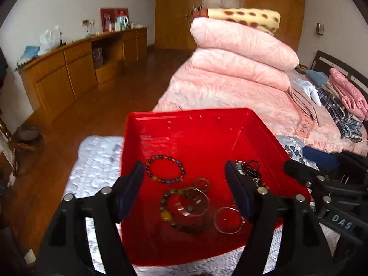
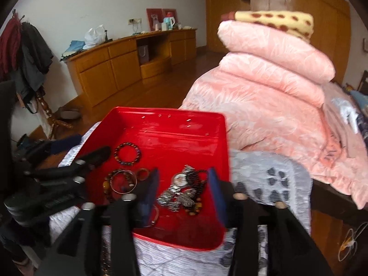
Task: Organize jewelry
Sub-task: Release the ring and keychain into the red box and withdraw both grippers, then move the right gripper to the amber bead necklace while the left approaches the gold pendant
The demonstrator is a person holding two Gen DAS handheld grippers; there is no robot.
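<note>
I hold both tools over the red tray (image 1: 257, 124), which sits on a pale quilted cloth (image 1: 99, 161) at the foot of the bed with the pink quilts (image 1: 230, 73). My left tool (image 1: 184, 181) is spread wide and grips nothing; my right tool (image 2: 182, 191) is also parted, empty, hanging just above the tangle on the tray's right side. The jewelry all lies inside the tray: a dark beaded bracelet (image 1: 165, 169) toward the tray's far left, an amber-beaded bracelet (image 1: 174, 209) overlapped by clear bangles (image 1: 195, 201) nearer me, a thin silver hoop (image 1: 227, 219) near the front, and a metal-band watch (image 2: 178, 185) knotted with a black bead chain (image 2: 200, 179) on the right. To sort these well, I judge I should take one free piece first — the lone dark bracelet looks easiest — closing on a single strand from above. The watch heap is likely to drag its neighbours along — I would steady it with the other tool.
</note>
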